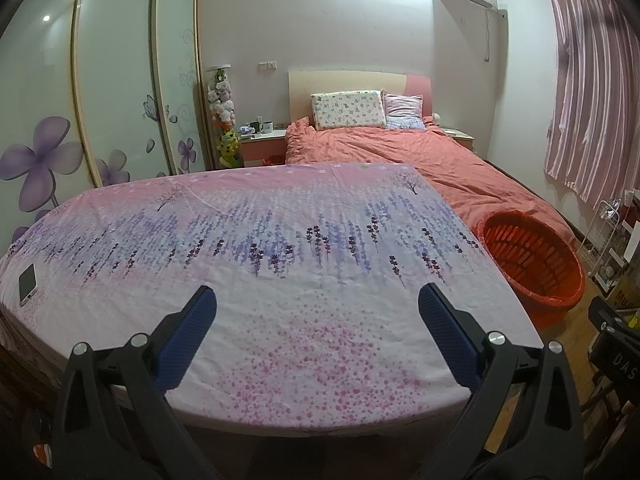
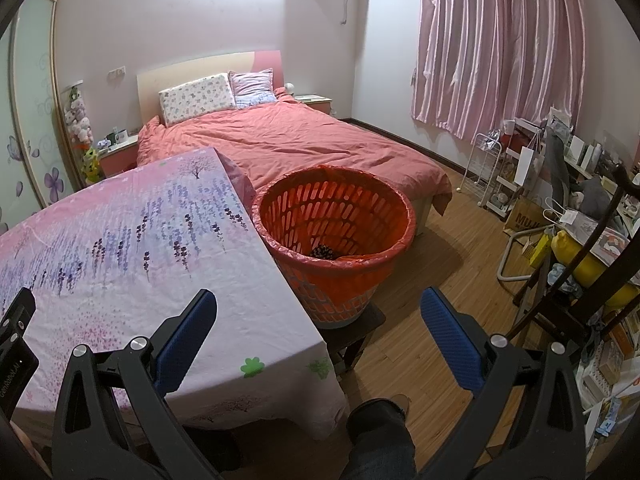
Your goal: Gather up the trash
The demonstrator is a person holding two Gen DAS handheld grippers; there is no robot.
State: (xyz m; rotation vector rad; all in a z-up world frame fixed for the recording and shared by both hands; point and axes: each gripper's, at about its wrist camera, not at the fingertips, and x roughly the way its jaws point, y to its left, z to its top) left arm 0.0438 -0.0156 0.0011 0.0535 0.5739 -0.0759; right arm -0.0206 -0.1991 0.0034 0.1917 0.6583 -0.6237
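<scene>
An orange slatted trash basket [image 2: 336, 216] lined with an orange bag stands on a dark stool just right of the table; something dark lies at its bottom [image 2: 323, 253]. The basket also shows in the left wrist view [image 1: 534, 260]. My left gripper [image 1: 316, 300] is open and empty above the near part of the table with its pink and purple floral cloth [image 1: 260, 240]. My right gripper [image 2: 318, 304] is open and empty over the table's right edge, in front of the basket. No loose trash shows on the cloth.
A phone [image 1: 27, 283] lies at the table's left edge. A bed with a coral quilt [image 2: 300, 140] stands behind the table. Cluttered shelves and a chair [image 2: 568, 216] line the right side. My knee [image 2: 380, 436] is below the table's edge. The floor is wood.
</scene>
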